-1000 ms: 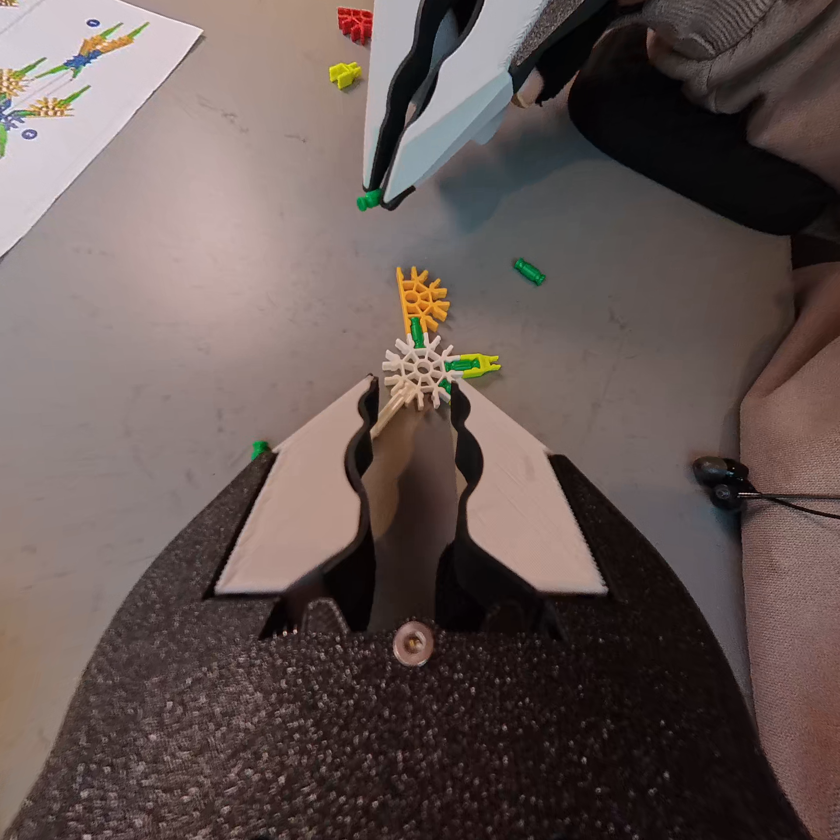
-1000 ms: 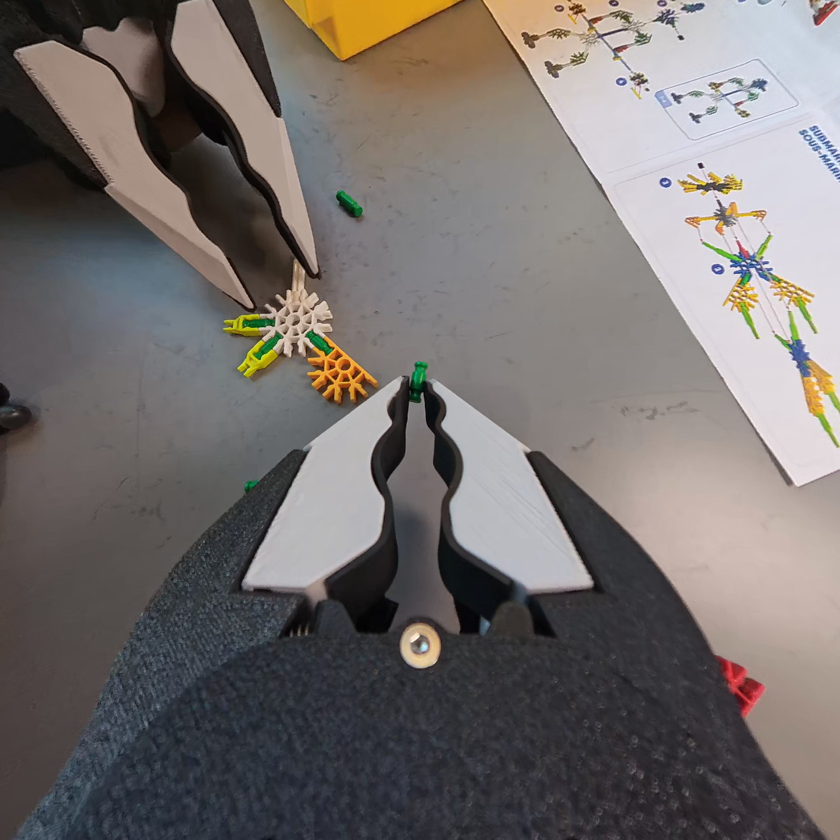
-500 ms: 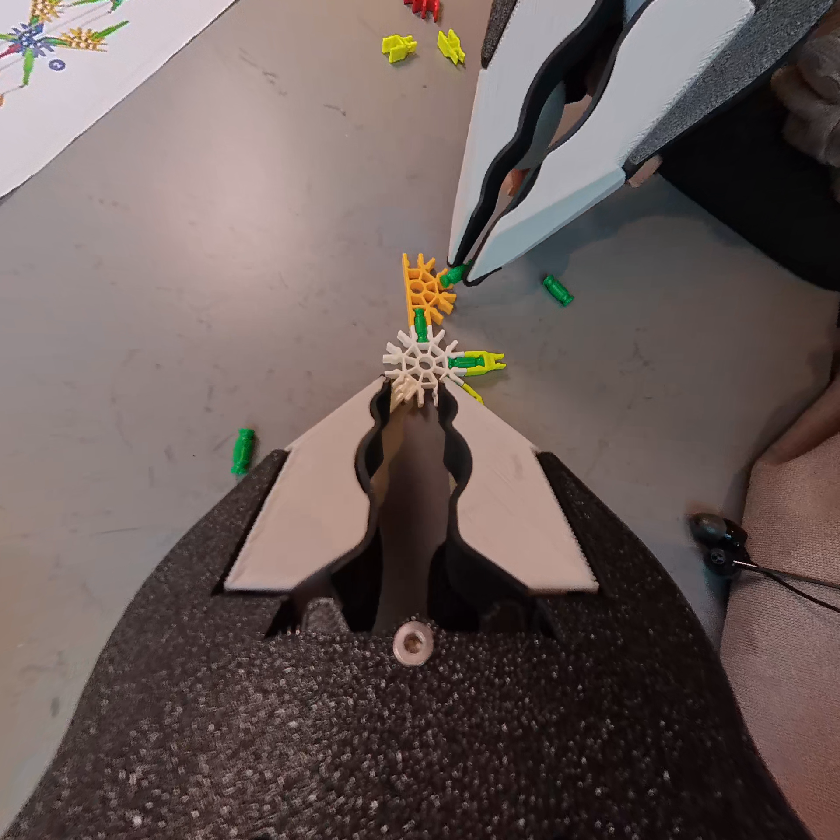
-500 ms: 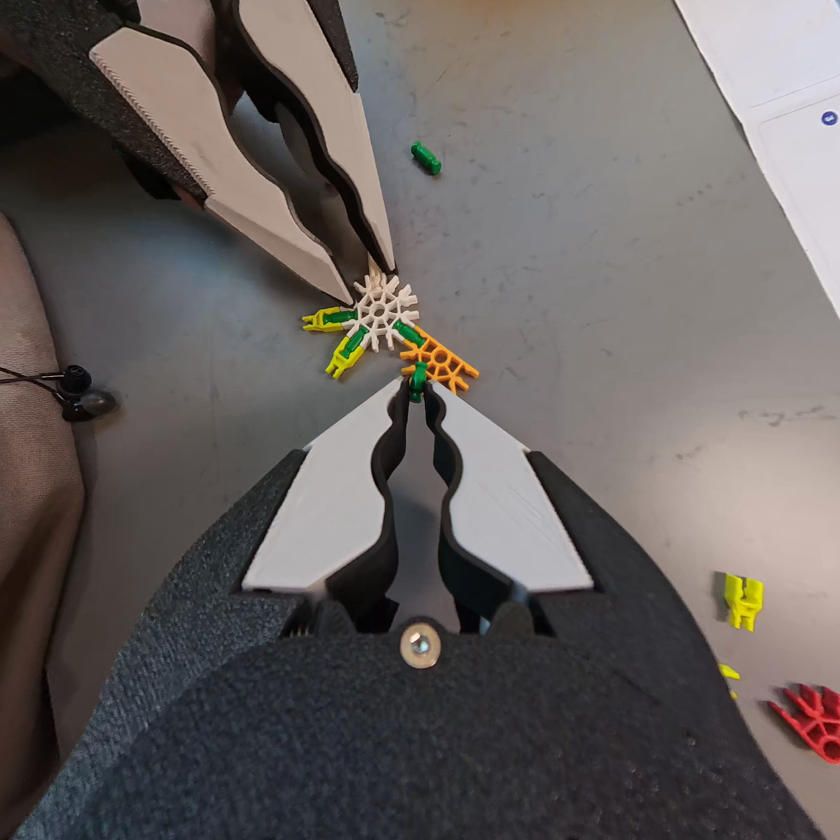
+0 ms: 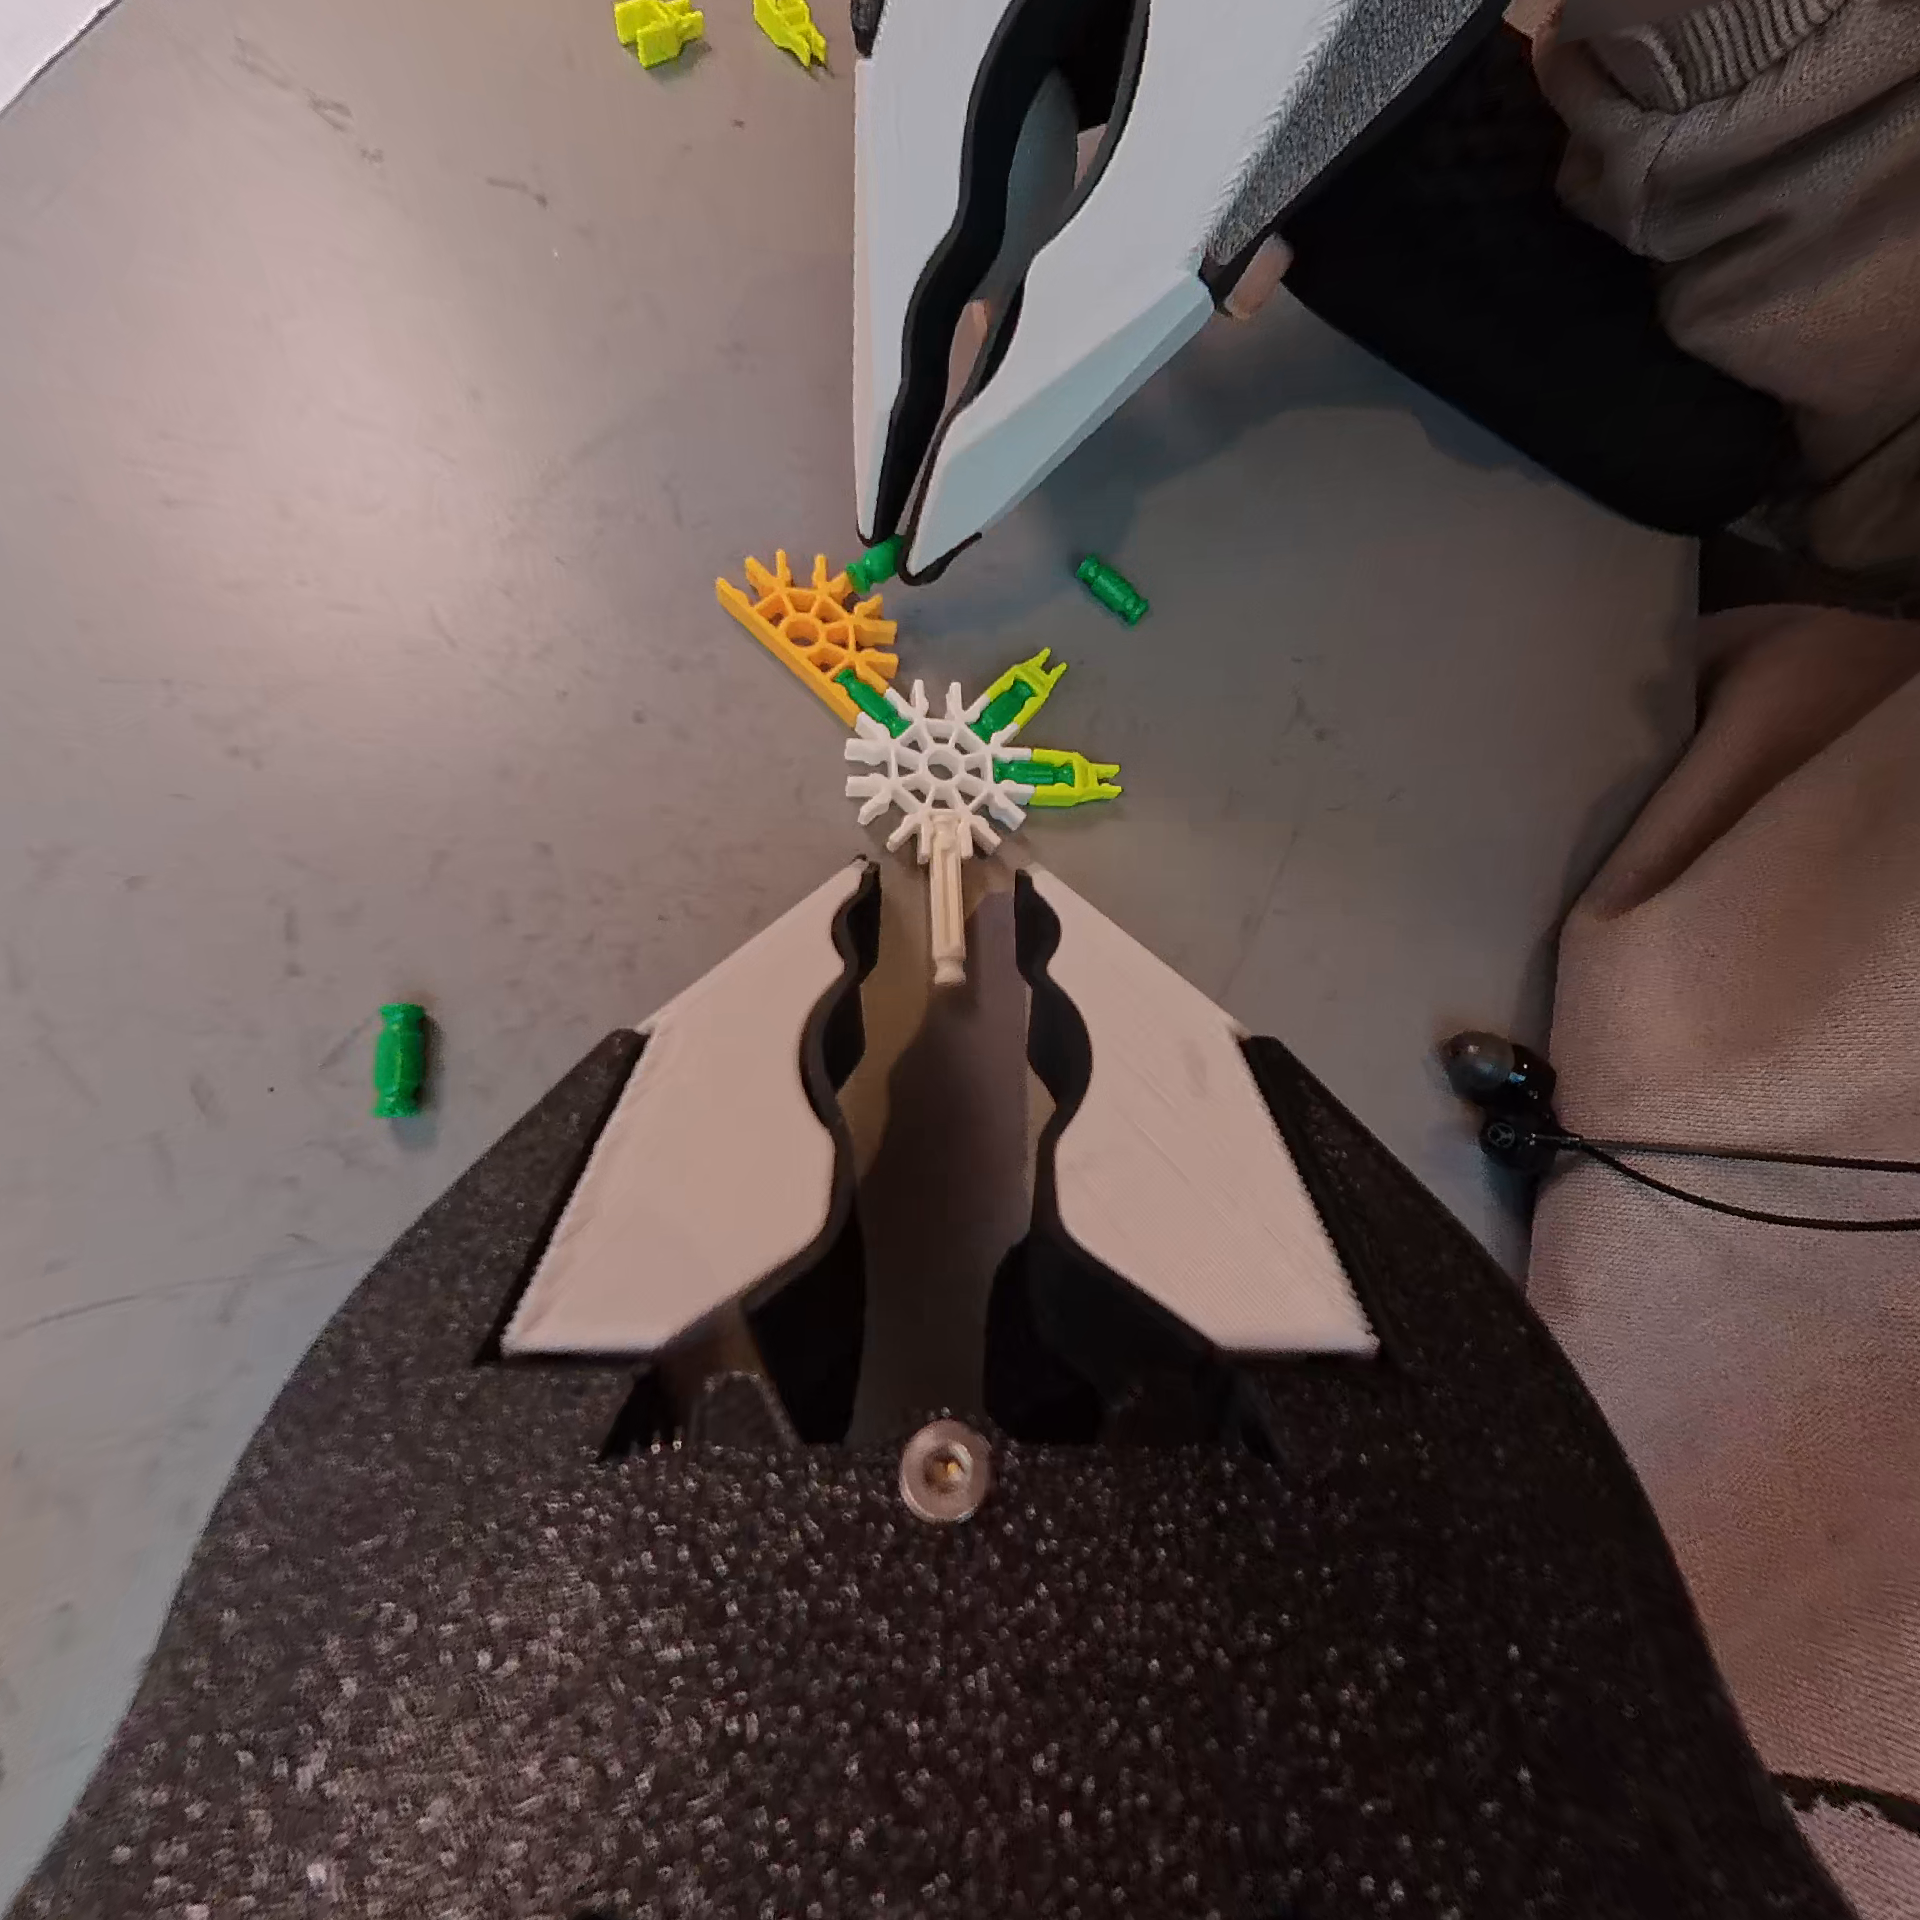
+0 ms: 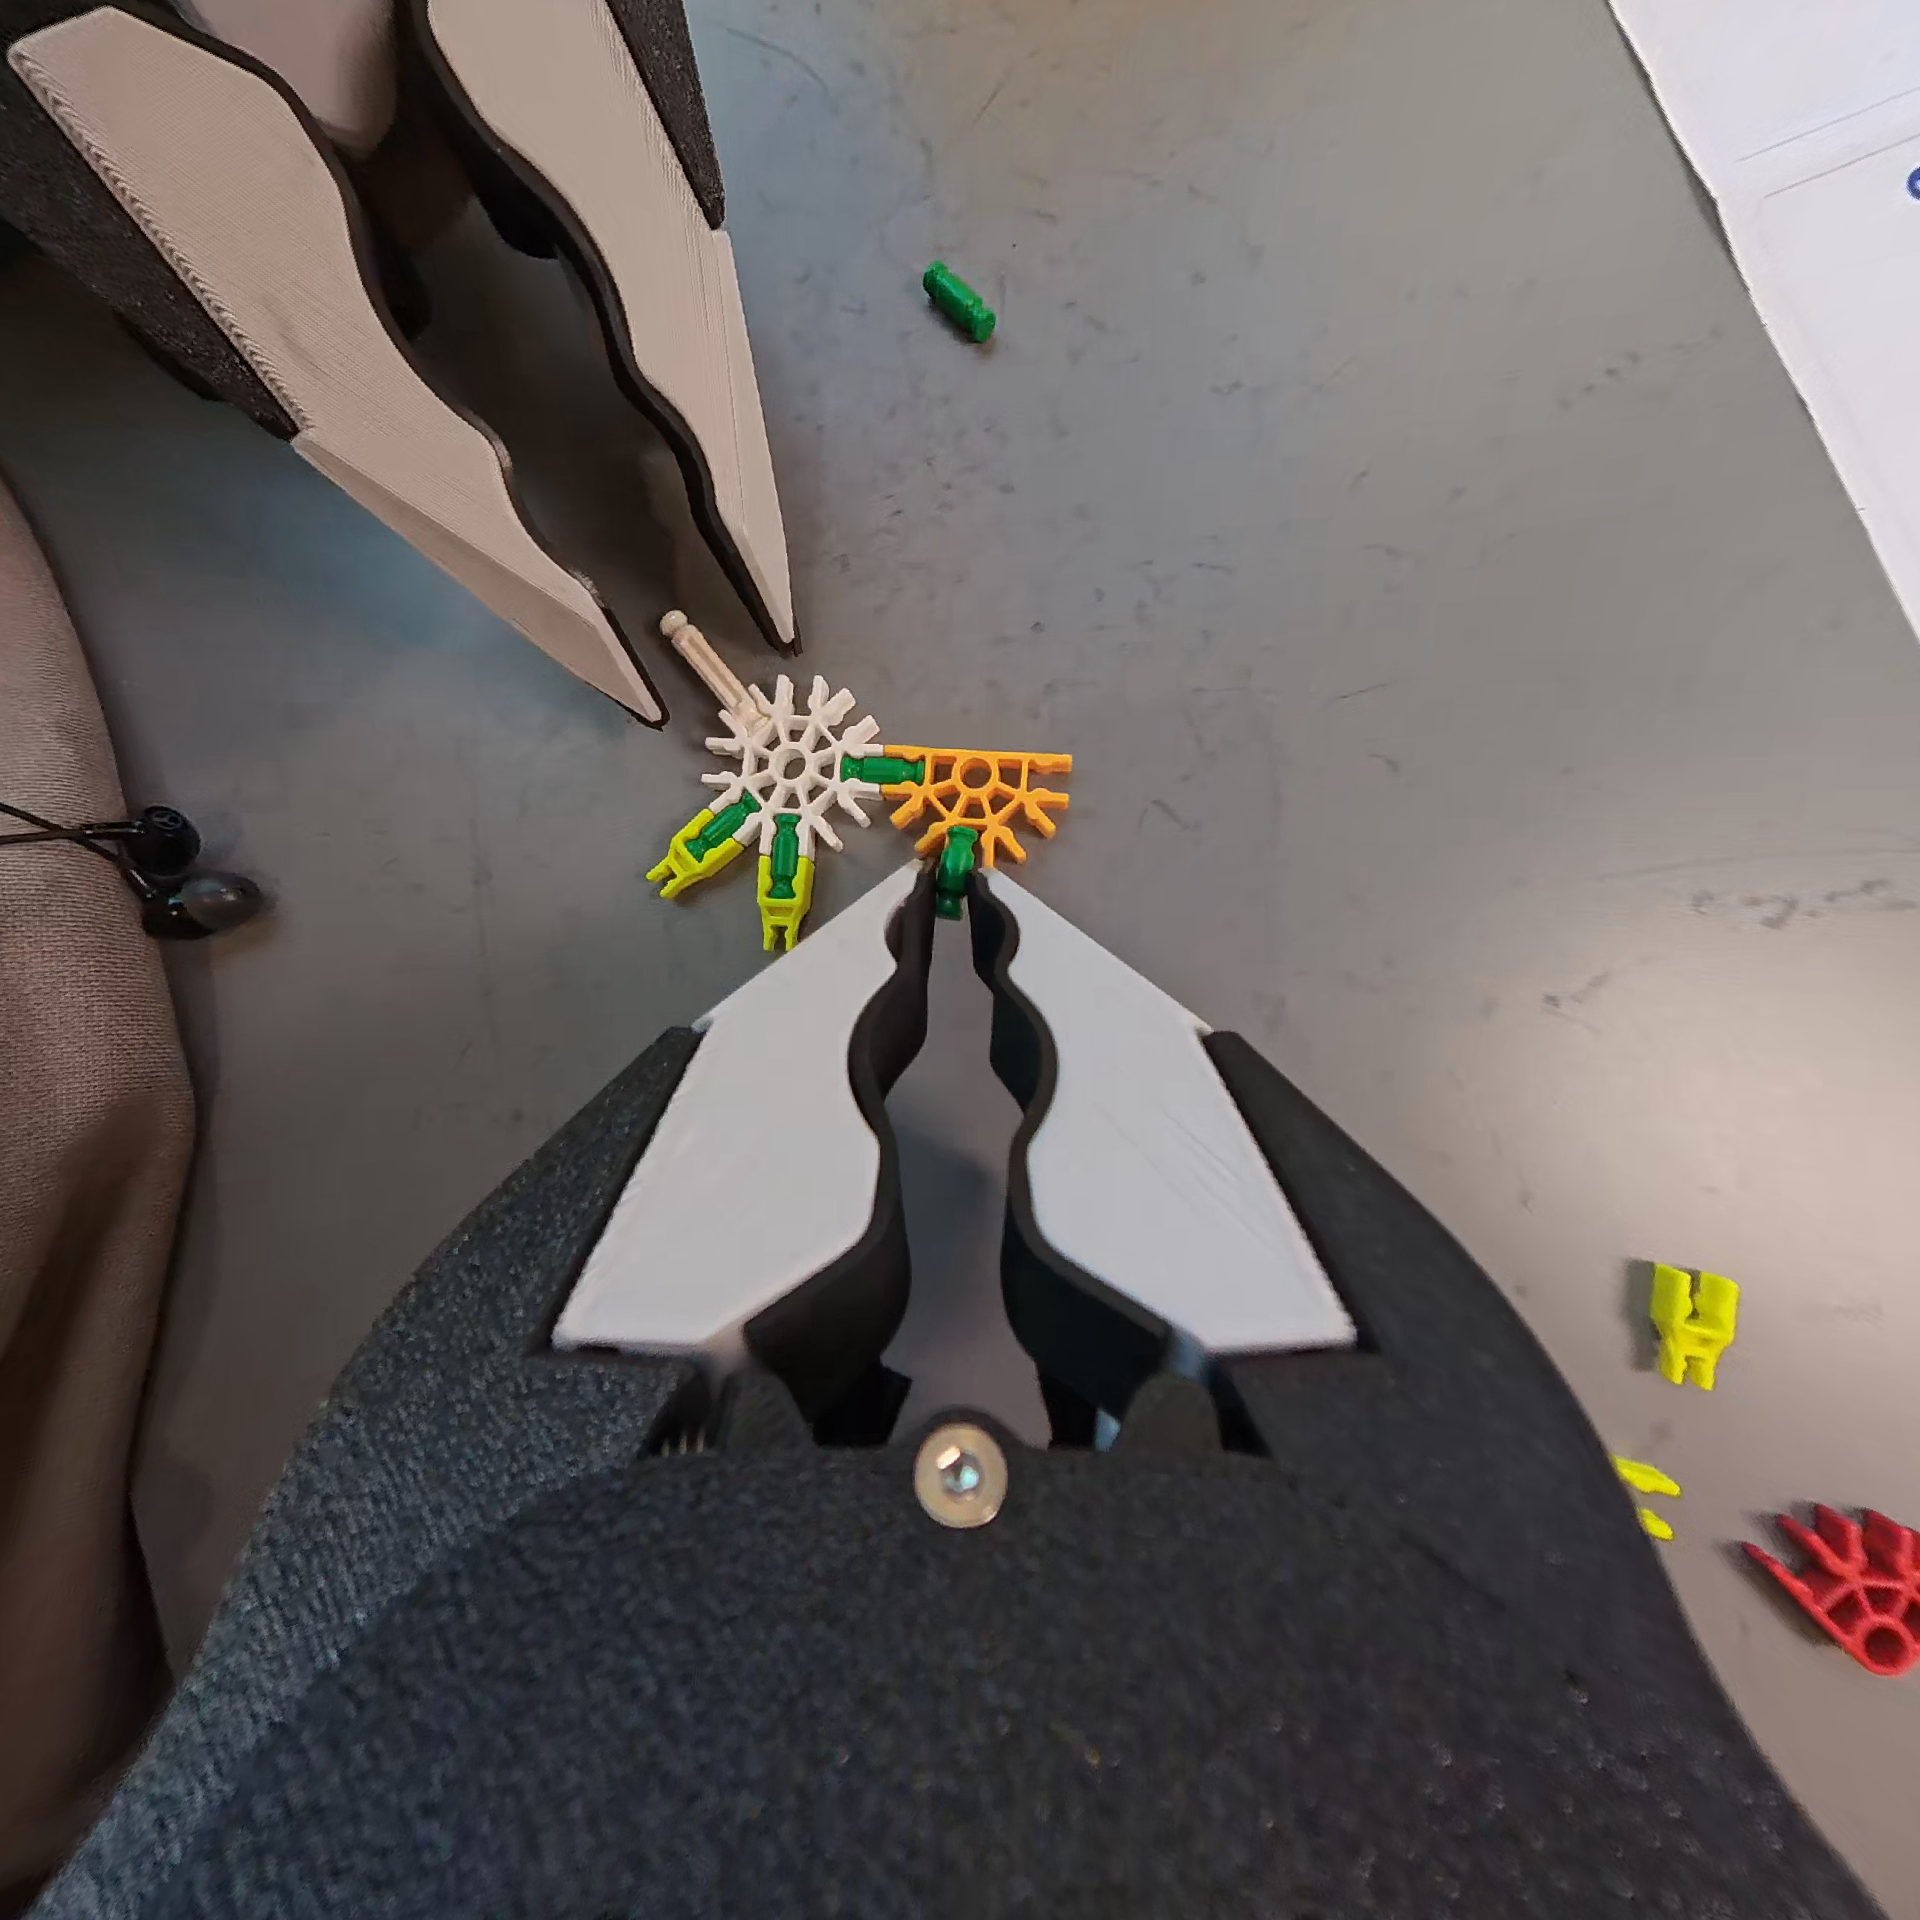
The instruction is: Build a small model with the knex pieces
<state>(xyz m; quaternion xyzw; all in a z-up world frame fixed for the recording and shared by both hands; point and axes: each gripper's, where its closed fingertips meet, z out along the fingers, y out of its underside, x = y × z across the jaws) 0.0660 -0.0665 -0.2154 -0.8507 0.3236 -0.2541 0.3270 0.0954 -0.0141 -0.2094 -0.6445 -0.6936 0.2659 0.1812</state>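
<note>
Presently the right gripper [image 6: 948, 885] has its jaws pinched on a short green rod [image 6: 954, 854], whose tip touches the orange connector [image 6: 982, 795] lying on the bench [image 6: 1351, 520]. The left gripper [image 5: 945, 883] has its jaws apart, astride the cream rod [image 5: 945, 920] plugged into the white connector [image 5: 938, 769], with neither jaw touching it.

In the left wrist view the grey worktop [image 5: 364, 520] lies bare across the left half, broken only by one green rod [image 5: 399, 1060] at lower left. The centre is crowded: the connector assembly [image 5: 914, 727] sits between the left tool [image 5: 945, 883] and the right tool [image 5: 899, 556]. Earbuds [image 5: 1507, 1091] and a sleeve [image 5: 1745, 1039] close the right edge.
</note>
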